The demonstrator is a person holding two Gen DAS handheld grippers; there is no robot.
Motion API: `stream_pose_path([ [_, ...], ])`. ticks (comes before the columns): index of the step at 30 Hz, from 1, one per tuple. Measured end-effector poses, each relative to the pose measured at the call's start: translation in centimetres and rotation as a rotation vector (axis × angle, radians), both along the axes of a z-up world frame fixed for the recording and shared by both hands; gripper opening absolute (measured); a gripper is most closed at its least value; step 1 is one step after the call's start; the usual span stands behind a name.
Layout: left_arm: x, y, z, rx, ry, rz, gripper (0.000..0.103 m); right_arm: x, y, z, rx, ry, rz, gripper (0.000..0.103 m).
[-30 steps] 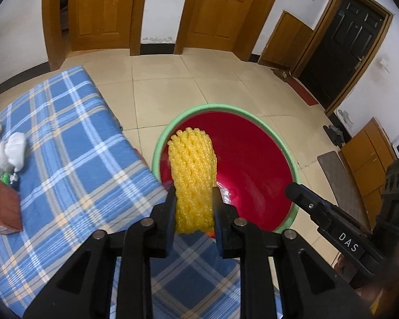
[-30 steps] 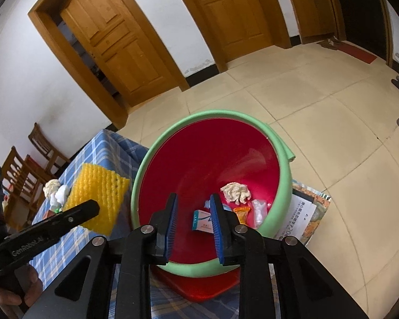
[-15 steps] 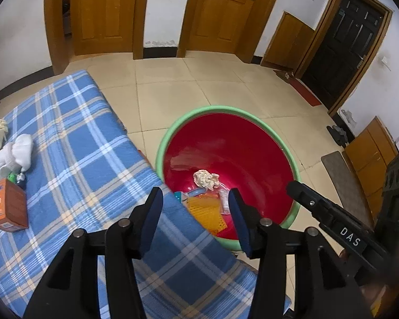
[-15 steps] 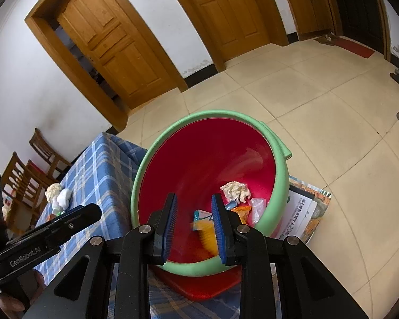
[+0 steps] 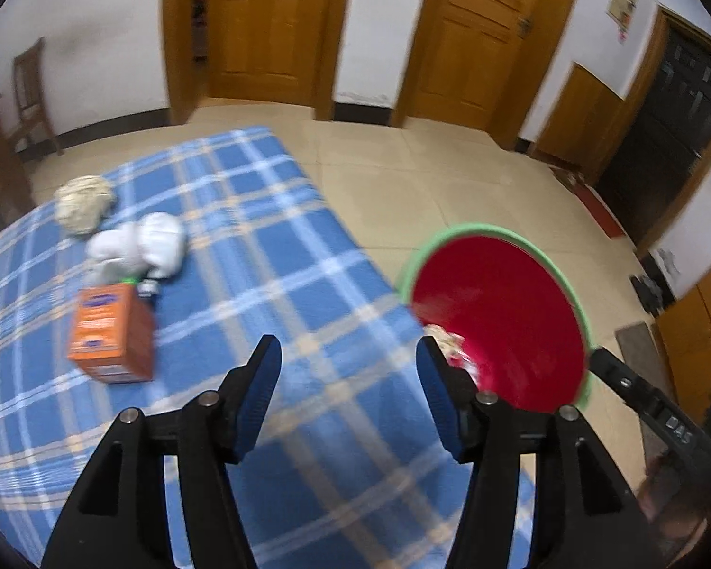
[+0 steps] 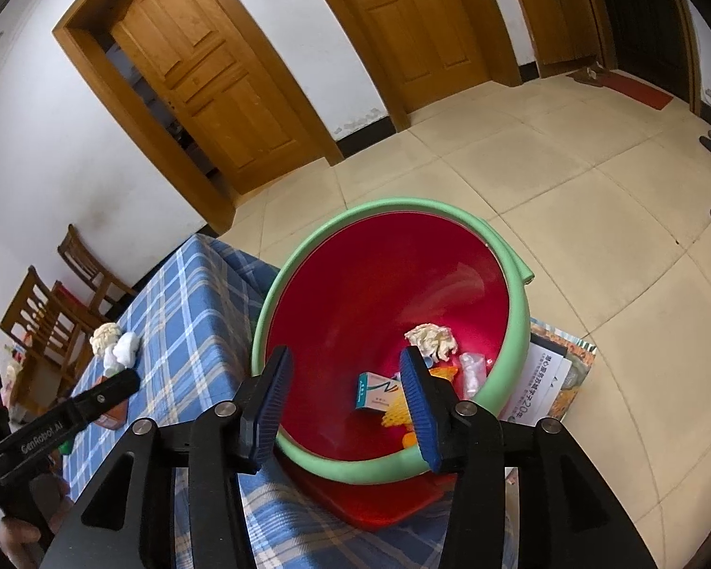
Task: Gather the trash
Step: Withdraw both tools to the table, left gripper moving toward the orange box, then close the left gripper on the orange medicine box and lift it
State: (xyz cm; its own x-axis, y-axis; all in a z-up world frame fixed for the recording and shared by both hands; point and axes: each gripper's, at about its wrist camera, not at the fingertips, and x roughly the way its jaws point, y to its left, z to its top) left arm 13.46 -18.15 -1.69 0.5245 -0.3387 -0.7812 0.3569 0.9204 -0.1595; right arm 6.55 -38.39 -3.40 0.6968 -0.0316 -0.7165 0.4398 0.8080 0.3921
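A red bin with a green rim (image 6: 516,327) stands beside the blue checked table (image 5: 270,256); it also shows in the left wrist view (image 5: 497,303). In it lie a crumpled tissue (image 6: 431,339), a small box (image 6: 377,391) and the yellow foam net (image 6: 398,415). My left gripper (image 5: 348,391) is open and empty above the table. On the table are an orange box (image 5: 111,334), white wrappers (image 5: 140,249) and a crumpled paper ball (image 5: 83,204). My right gripper (image 6: 348,405) is open and empty over the bin's near rim.
Wooden chairs (image 6: 47,303) stand at the far left by the wall. Papers (image 6: 550,374) lie on the tiled floor to the right of the bin. Wooden doors (image 5: 270,23) line the back wall.
My left gripper opened and dropped the yellow foam net into the bin, then swung left over the table. My right gripper opened wider.
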Motion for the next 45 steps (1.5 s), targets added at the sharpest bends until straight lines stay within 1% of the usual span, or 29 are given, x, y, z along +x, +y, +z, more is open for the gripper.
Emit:
stream_pose_path([
  [10, 1.3, 5.6, 0.5, 0.010, -0.019, 0.142, 0.059, 0.4, 1.3, 0.5, -0.011, 0.012, 0.020, 0.049],
  [19, 2.4, 9.0, 0.0, 0.020, -0.010, 0.229, 0.060, 1.0, 2.1, 0.5, -0.023, 0.026, 0.037, 0.049],
  [21, 2.7, 9.4, -0.3, 0.027, -0.004, 0.243, 0.062, 1.1, 2.3, 0.5, -0.026, 0.031, 0.041, 0.049],
  [23, 3.0, 9.7, -0.7, 0.040, 0.002, 0.257, 0.067, 1.3, 2.4, 0.5, -0.027, 0.034, 0.044, 0.049],
  [24, 3.1, 9.9, -0.8, 0.045, 0.003, 0.264, 0.068, 1.3, 2.5, 0.5, -0.027, 0.035, 0.046, 0.049],
  [33, 4.5, 10.4, -2.8, 0.080, 0.031, 0.291, 0.068, 2.0, 3.0, 0.5, -0.039, 0.050, 0.055, 0.049],
  [38, 5.1, 10.8, -3.7, 0.070, 0.047, 0.299, 0.068, 2.3, 3.2, 0.5, -0.040, 0.062, 0.060, 0.049],
  [41, 5.3, 11.0, -3.9, 0.050, 0.047, 0.287, 0.068, 2.6, 3.6, 0.5, -0.048, 0.066, 0.066, 0.049],
  [43, 5.3, 11.2, -4.0, 0.039, 0.048, 0.278, 0.058, 2.8, 4.0, 0.6, -0.052, 0.070, 0.074, 0.049],
  [44, 5.3, 11.3, -4.0, 0.034, 0.050, 0.275, 0.050, 2.9, 4.2, 0.6, -0.053, 0.072, 0.078, 0.049],
  [45, 5.4, 11.4, -4.1, 0.024, 0.054, 0.272, 0.048, 3.1, 4.5, 0.6, -0.056, 0.073, 0.084, 0.049],
])
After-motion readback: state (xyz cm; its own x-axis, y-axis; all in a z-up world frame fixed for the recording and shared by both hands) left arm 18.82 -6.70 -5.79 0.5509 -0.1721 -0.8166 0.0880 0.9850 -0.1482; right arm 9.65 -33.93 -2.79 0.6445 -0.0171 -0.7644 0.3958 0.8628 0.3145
